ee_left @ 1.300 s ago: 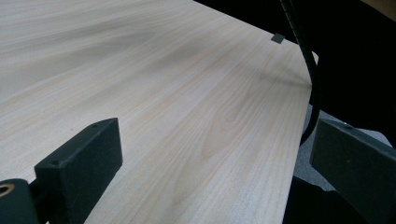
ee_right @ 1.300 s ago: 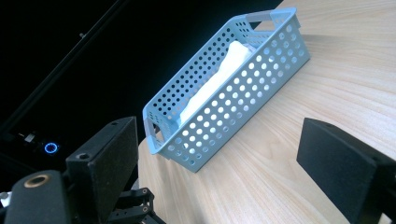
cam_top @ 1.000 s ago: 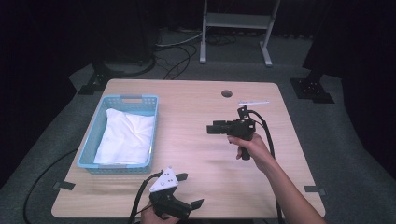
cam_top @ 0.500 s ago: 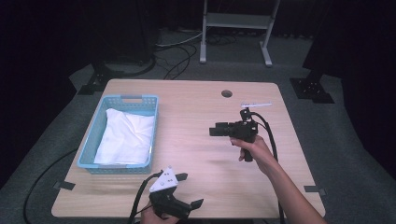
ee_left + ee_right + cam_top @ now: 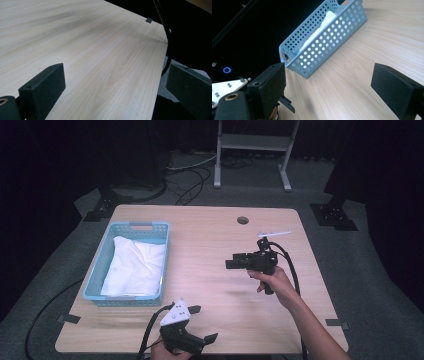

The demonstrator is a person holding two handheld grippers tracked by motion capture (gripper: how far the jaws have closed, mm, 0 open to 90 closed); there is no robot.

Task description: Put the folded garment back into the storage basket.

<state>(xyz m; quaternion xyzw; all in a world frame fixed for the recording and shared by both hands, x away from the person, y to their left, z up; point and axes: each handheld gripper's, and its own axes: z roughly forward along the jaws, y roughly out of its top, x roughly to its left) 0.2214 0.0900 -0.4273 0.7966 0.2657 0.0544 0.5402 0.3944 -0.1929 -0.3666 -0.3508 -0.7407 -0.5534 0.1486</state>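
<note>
Change: the right gripper (image 5: 231, 264) has slid a little toward the table's right side since 1 second ago. The left gripper (image 5: 206, 326) has stayed put at the near edge.
What it means: I think the cloth job is done, or close to done, and the hands now wait.
Cloth (image 5: 134, 265): white, lying inside the blue basket (image 5: 98, 270) on the left part of the table (image 5: 210, 240). It peeks over the rim in the right gripper view.
Right jaws: wide apart, nothing between them, pointing at the basket from well apart.
Left jaws: wide apart too, only bare wood between them, touching nothing.
</note>
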